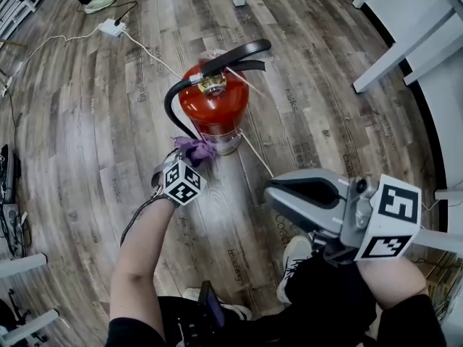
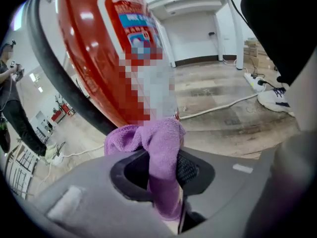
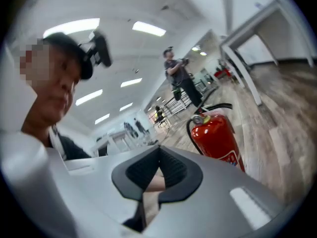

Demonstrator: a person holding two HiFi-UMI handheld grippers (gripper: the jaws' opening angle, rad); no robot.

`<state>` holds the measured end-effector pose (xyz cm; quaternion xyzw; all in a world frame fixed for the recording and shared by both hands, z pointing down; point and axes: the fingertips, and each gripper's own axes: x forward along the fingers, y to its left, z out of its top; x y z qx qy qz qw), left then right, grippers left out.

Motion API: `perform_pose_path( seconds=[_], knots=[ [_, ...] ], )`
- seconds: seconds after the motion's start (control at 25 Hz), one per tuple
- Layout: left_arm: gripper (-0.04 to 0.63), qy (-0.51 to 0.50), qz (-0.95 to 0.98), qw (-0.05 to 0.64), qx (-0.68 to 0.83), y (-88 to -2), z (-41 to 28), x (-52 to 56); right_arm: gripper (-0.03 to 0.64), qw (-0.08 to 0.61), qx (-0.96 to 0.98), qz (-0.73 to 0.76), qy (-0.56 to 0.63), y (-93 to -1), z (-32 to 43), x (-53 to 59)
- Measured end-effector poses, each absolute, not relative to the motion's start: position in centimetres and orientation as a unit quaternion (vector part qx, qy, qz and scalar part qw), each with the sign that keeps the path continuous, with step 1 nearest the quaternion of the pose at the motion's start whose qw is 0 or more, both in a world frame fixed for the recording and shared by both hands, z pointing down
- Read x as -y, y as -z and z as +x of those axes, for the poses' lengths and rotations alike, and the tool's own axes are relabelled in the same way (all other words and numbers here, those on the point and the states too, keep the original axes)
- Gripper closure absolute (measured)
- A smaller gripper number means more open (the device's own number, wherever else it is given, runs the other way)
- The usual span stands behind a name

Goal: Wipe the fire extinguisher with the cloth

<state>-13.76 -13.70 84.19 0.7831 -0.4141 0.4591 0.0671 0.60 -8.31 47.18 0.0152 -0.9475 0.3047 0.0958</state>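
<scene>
A red fire extinguisher [image 1: 213, 107] stands upright on a wood-plank floor [image 1: 87, 121], seen from steeply above. Its black lever handle [image 1: 239, 53] is on top, and a black hose [image 1: 172, 107] loops down its left side.

A bunched purple cloth [image 1: 194, 150] lies against the foot of the extinguisher on the side nearest the person. The left claw [image 2: 163, 167] is grasping it, with a fold pinched between the pads and the rest spilling forward onto the red cylinder. The cloth appears to touch the painted wall low down.

The right claw [image 1: 278, 194] is clenched with nothing in it. It is held well apart from the extinguisher, toward the person.

The cylinder looks heavy, rigid and glossy, so the cloth should slide easily over it. A firm push high up might rock it on its narrow base, and the neck or the lever handle seems the best place to steady it. The cloth is soft, limp and light.

A white cable [image 1: 148, 53] runs from behind the extinguisher to a power strip [image 1: 112, 27].

The label is blurred out. The cloth hides the near part of the base, and the far side cannot be seen.
</scene>
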Motion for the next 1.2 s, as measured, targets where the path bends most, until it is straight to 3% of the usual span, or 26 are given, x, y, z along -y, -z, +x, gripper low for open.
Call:
perform_pose_path(
  seconds=[0.16,0.56,0.8,0.92,1.2],
  knots=[
    [0.499,-0.442,0.793,0.039,0.417,-80.1,-14.0,14.2,0.614,0.037,0.908,0.072,-0.411,-48.0,1.4,12.5],
    [0.500,-0.288,0.823,0.000,0.489,-64.5,-15.6,15.6,0.614,0.030,0.901,0.065,-0.428,-48.1,1.1,12.7],
    [0.500,-0.218,0.824,-0.061,0.519,-55.3,-15.6,16.2,0.614,0.024,0.898,0.061,-0.435,-48.1,1.2,12.8],
    [0.500,-0.169,0.827,-0.043,0.534,-52.2,-15.6,16.0,0.614,0.020,0.898,0.052,-0.437,-47.7,1.1,12.4],
    [0.500,-0.228,0.830,-0.065,0.505,-49.9,-15.4,18.0,0.614,0.008,0.898,0.042,-0.439,-46.8,1.2,12.0]
  ],
)
